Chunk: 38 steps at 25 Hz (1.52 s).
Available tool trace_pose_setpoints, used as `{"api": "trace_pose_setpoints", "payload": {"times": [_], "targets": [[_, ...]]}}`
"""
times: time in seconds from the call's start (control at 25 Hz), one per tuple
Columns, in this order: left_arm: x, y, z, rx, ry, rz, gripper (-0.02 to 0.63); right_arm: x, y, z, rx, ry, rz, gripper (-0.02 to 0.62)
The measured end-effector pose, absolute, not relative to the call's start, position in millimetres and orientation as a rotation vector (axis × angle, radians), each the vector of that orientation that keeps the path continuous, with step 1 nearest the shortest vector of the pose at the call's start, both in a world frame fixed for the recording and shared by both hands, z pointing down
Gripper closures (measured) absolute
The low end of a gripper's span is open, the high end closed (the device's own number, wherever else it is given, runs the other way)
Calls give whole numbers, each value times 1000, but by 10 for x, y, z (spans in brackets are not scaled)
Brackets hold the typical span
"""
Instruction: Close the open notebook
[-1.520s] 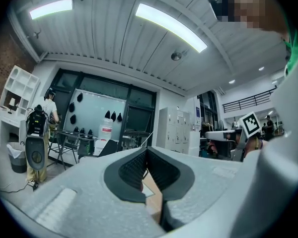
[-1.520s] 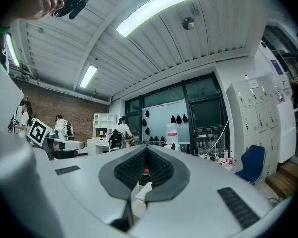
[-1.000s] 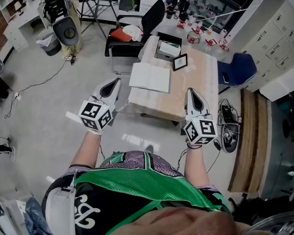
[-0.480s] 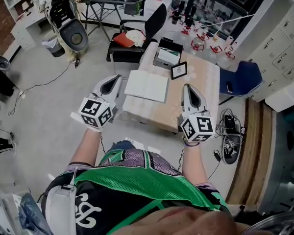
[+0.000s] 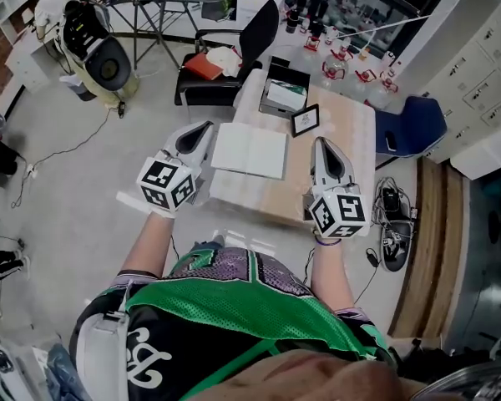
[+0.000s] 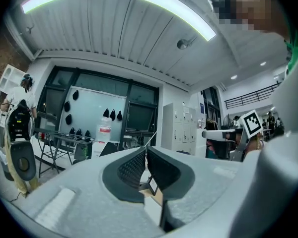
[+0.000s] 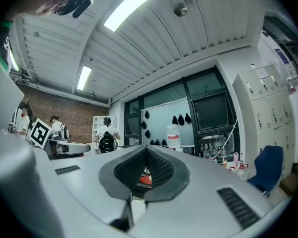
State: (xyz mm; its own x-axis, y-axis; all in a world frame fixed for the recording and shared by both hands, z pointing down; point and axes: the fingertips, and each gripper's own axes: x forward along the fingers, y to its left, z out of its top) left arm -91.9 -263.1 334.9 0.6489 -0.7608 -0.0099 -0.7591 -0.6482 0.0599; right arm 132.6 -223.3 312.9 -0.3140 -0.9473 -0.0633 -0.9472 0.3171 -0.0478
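Note:
The open notebook (image 5: 250, 150) lies flat with white pages up on the near left part of the pale wooden table (image 5: 334, 174). My left gripper (image 5: 205, 129) is held level off the table's left edge, just left of the notebook and not touching it. Its jaws are shut with nothing in them (image 6: 145, 150). My right gripper (image 5: 321, 144) hovers over the table's near right part, to the right of the notebook, with its jaws also shut and empty (image 7: 147, 148).
A small black picture frame (image 5: 306, 119) stands behind the notebook, and an open box (image 5: 284, 90) sits at the table's far end. A black chair (image 5: 234, 48) is at the far left corner, a blue chair (image 5: 409, 128) to the right. Shoes (image 5: 392, 224) lie on the floor.
Both grippers have moved forward, closer to the table and the notebook. The left now sits beside the notebook's left edge. Both stay shut.

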Motion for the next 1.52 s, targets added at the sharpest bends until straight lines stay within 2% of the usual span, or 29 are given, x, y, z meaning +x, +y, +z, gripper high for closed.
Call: {"api": "trace_pose_setpoints", "payload": {"times": [0.08, 0.2, 0.24, 0.84, 1.52], "targets": [[-925, -2682, 3357, 2817, -1262, -71, 584, 1268, -2274, 3145, -1792, 2489, -3, 595], [-889, -2783, 3421, 2812, -1183, -82, 447, 1218, -2338, 3201, -1803, 2497, -18, 595], [-880, -2818, 3439, 2813, -1170, -79, 437, 1208, -2360, 3210, -1805, 2499, -21, 596], [-844, -3508, 4295, 2745, -1064, 157, 439, 1048, -2801, 3327, -1876, 2496, -13, 595], [-837, -4082, 5909, 2642, -872, 470, 439, 810, -3360, 3953, -2002, 2466, -171, 595]]}}
